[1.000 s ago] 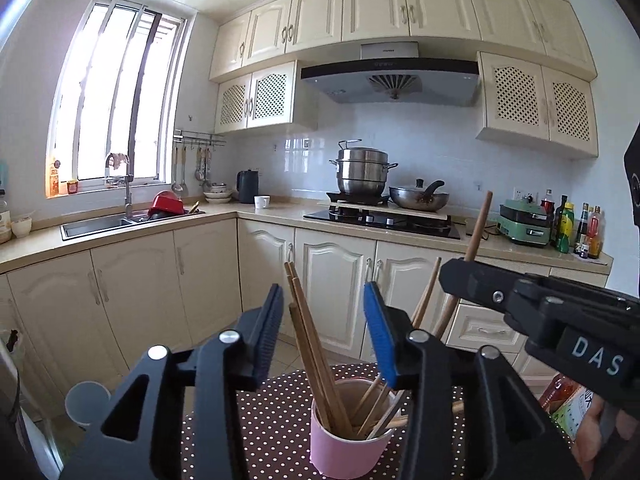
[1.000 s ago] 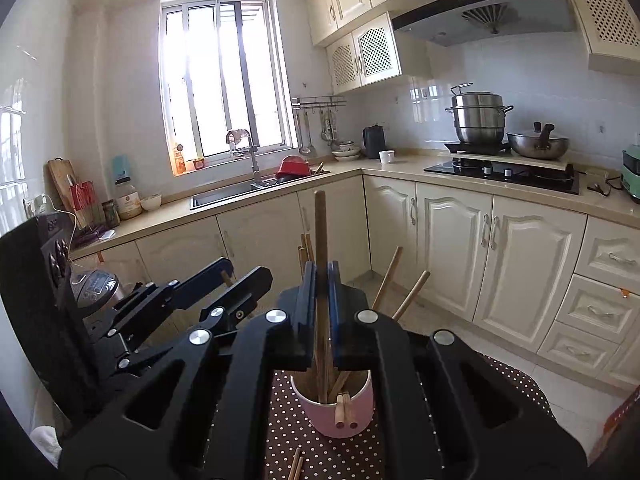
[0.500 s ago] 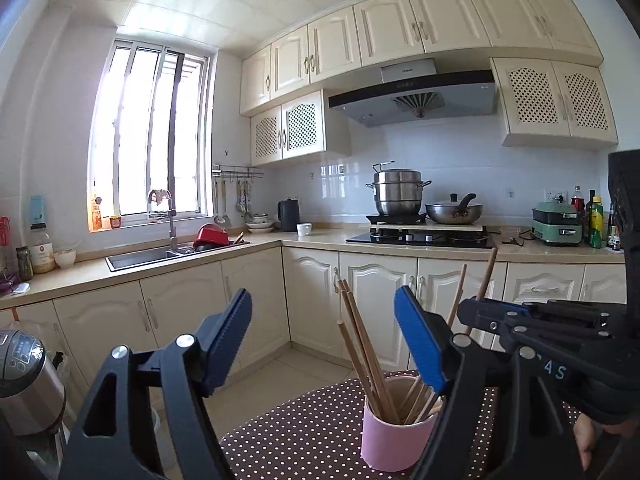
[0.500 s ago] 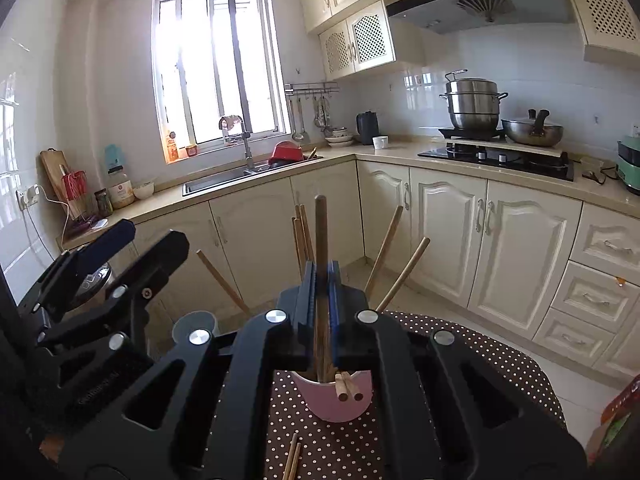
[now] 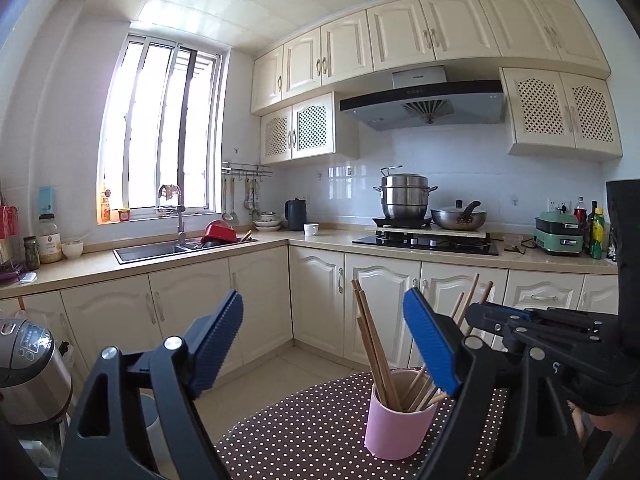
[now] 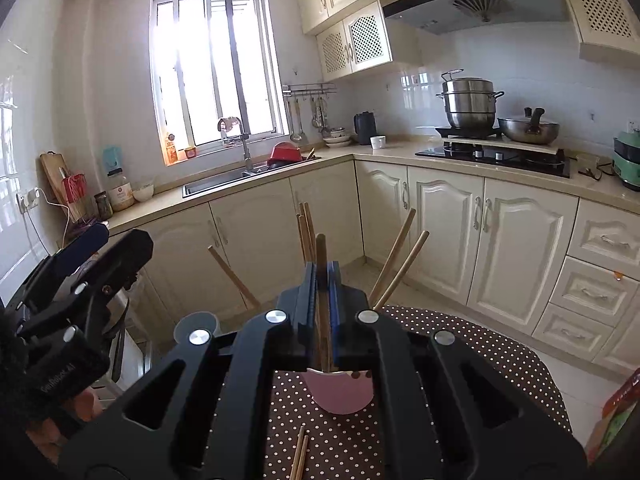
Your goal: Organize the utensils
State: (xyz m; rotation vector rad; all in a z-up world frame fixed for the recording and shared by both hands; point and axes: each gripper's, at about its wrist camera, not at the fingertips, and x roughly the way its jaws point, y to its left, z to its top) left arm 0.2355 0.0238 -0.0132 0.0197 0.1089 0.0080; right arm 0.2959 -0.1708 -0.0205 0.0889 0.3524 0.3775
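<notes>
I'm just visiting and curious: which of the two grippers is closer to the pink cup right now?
The right. The right gripper hangs directly above the pink cup, shut on a chopstick that reaches down into it. The left gripper is open and off to the cup's side.

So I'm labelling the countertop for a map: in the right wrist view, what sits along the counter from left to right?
Cutting board → jar → faucet → red bowl → black kettle → white cup → steamer pot → wok → green cooker.
</notes>
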